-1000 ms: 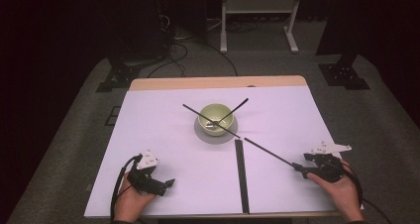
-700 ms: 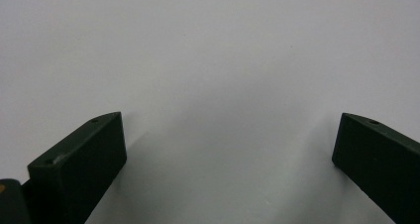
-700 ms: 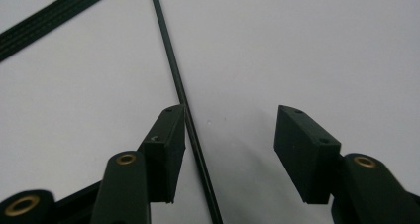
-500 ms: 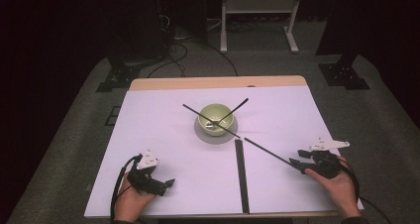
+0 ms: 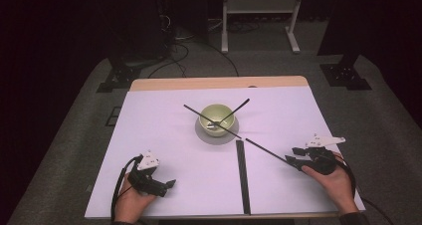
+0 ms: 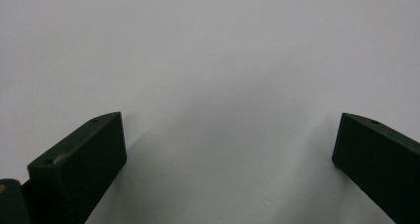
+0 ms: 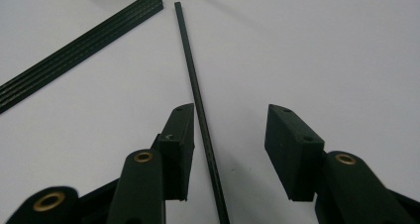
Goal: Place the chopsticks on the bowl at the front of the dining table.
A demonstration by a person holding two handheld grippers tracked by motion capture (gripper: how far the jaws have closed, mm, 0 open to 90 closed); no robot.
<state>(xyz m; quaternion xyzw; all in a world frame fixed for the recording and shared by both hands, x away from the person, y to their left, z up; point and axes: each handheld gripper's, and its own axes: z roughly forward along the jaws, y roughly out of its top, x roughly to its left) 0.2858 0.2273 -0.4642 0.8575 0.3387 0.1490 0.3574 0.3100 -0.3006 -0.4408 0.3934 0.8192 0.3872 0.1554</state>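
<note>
A pale green bowl [image 5: 217, 116] stands on a grey saucer [image 5: 204, 134] at the table's middle, with two thin black rods [image 5: 196, 112] crossed over its rim. A third thin black rod [image 5: 268, 151] [image 7: 196, 87] lies on the white table, running from near the saucer toward my right gripper [image 5: 293, 161] [image 7: 230, 120]. That gripper is open, and the rod's near end lies between its jaws, close to the left one. My left gripper [image 5: 168, 184] [image 6: 228, 130] rests open at the front left over bare table.
A flat ribbed black strip [image 5: 242, 175] [image 7: 74, 50] lies lengthwise between the saucer and the front edge, left of the rod. The white table surface [image 5: 164, 135] ends in a wooden back edge [image 5: 219, 82]. Dark floor with cables and stands lies beyond.
My right hand and gripper have crept slightly left and forward along the loose rod's near end. The left gripper, bowl and strip have not moved.
</note>
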